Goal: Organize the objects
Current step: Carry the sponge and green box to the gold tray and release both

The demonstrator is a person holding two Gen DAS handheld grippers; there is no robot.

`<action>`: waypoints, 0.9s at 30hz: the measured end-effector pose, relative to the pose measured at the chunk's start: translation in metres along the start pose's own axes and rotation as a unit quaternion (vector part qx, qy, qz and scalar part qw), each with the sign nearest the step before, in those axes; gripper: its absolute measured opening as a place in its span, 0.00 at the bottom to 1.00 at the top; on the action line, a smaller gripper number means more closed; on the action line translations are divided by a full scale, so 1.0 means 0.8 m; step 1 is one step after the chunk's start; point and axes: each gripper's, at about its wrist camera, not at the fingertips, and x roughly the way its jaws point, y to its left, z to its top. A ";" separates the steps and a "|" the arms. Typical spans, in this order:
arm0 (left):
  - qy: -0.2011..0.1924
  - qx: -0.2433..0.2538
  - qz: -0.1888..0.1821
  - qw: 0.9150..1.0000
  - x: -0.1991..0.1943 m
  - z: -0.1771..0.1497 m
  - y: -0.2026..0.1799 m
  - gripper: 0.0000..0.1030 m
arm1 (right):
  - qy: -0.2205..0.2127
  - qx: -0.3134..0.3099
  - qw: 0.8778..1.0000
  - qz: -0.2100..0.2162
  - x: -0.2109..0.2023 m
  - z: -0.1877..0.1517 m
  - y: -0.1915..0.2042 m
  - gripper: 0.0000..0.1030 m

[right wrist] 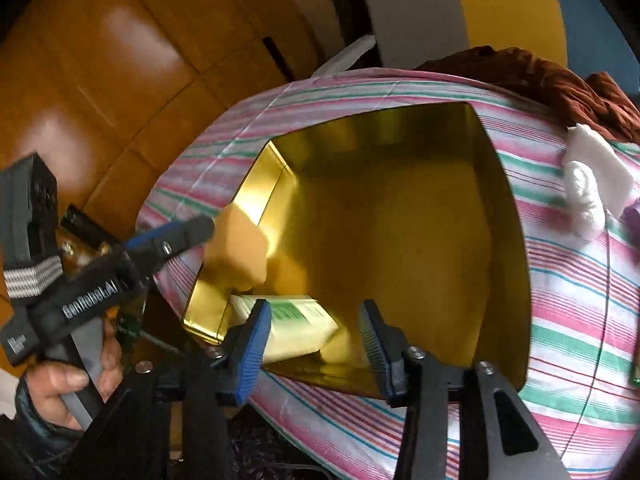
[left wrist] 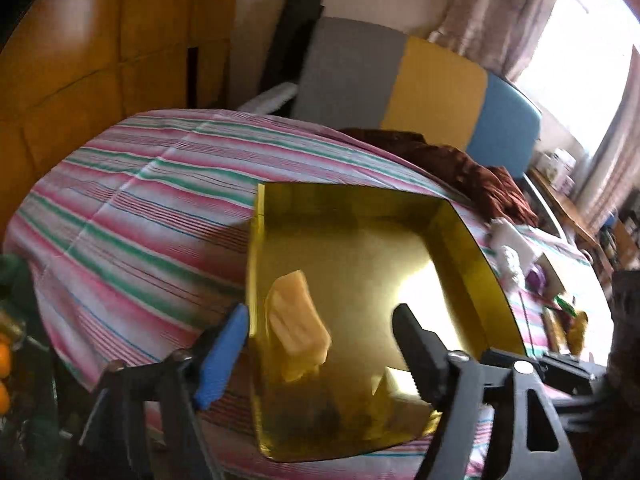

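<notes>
A shiny gold tin box (left wrist: 460, 232) (right wrist: 512, 216) lies open on the striped tablecloth. A pale orange block (left wrist: 298, 320) (right wrist: 240, 252) is in the air just over the box's left wall, blurred, between my open left gripper's (left wrist: 320, 344) fingers and touching neither. In the right wrist view the left gripper (right wrist: 200, 232) sits at that left wall. A white and green packet (right wrist: 300, 324) lies in the box's near left corner. My right gripper (right wrist: 316, 336) is open and empty over the box's near edge, above the packet.
White foam and cotton pieces (right wrist: 592, 176) (left wrist: 512, 248), a purple item (left wrist: 538, 278) and other small things lie right of the box. A brown cloth (left wrist: 460, 164) is bunched at the table's back. A colourful chair back (left wrist: 432, 88) stands behind. Oranges (left wrist: 4, 360) sit at far left.
</notes>
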 end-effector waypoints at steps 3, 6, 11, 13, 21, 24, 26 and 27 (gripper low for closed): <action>-0.001 -0.018 0.007 1.000 0.000 0.003 0.009 0.82 | -0.008 -0.015 1.000 -0.025 -0.002 -0.003 0.004 0.48; -0.008 -0.024 0.003 1.000 -0.005 0.006 0.010 0.83 | -0.031 -0.039 0.997 -0.057 -0.010 -0.009 0.011 0.50; -0.027 -0.008 0.007 1.000 -0.017 0.006 -0.004 0.84 | -0.077 -0.094 0.982 -0.144 -0.025 -0.020 0.033 0.52; -0.038 0.007 0.015 0.999 -0.024 0.006 -0.013 0.86 | -0.082 -0.094 0.978 -0.168 -0.027 -0.022 0.034 0.52; -0.061 0.030 0.027 0.997 -0.037 0.002 -0.032 0.88 | -0.078 -0.058 0.985 -0.146 -0.032 -0.026 0.010 0.52; -0.074 0.042 0.032 0.996 -0.044 0.000 -0.041 0.93 | -0.077 -0.053 0.985 -0.147 -0.028 -0.026 0.006 0.52; -0.082 0.049 0.036 0.995 -0.049 -0.002 -0.047 0.95 | -0.077 -0.052 0.984 -0.152 -0.028 -0.026 0.006 0.52; -0.084 0.051 0.037 0.994 -0.049 -0.002 -0.049 0.95 | -0.074 -0.054 0.984 -0.152 -0.028 -0.027 0.006 0.52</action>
